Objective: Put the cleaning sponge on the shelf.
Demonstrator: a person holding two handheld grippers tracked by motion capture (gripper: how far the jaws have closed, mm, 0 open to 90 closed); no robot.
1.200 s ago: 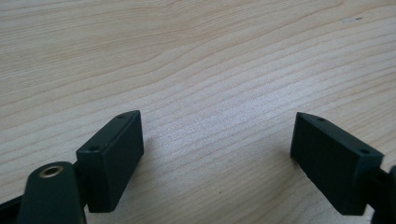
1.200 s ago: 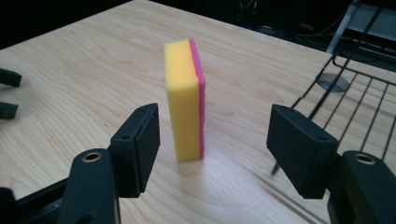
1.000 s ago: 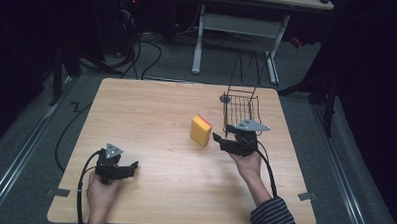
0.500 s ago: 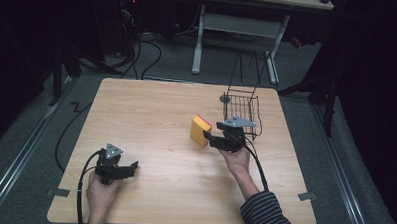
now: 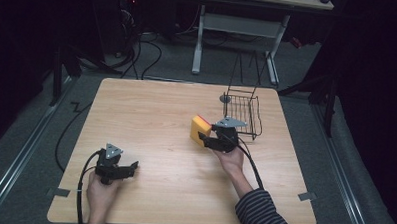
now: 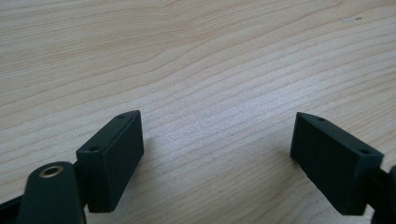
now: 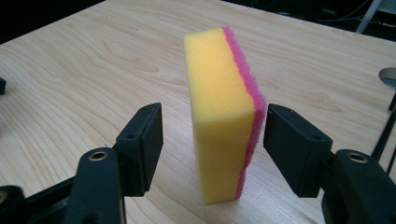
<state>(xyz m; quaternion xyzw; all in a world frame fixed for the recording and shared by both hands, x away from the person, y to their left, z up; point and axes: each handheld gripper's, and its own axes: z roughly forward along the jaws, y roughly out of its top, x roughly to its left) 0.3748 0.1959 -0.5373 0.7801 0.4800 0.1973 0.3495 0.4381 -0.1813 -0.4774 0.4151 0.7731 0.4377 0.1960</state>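
One sponge (image 7: 224, 116), one wire basket (image 5: 242, 113), two hand-held grippers: left (image 5: 124, 170), right (image 5: 205, 140).

— What's past the table (image 5: 151, 115)?
— A white desk frame (image 5: 237, 28) on grey carpet (image 5: 335, 162), cables (image 5: 148, 50) trailing under it
— And on the carpet nearby?
— Tape marks (image 5: 306, 196) by the near corners
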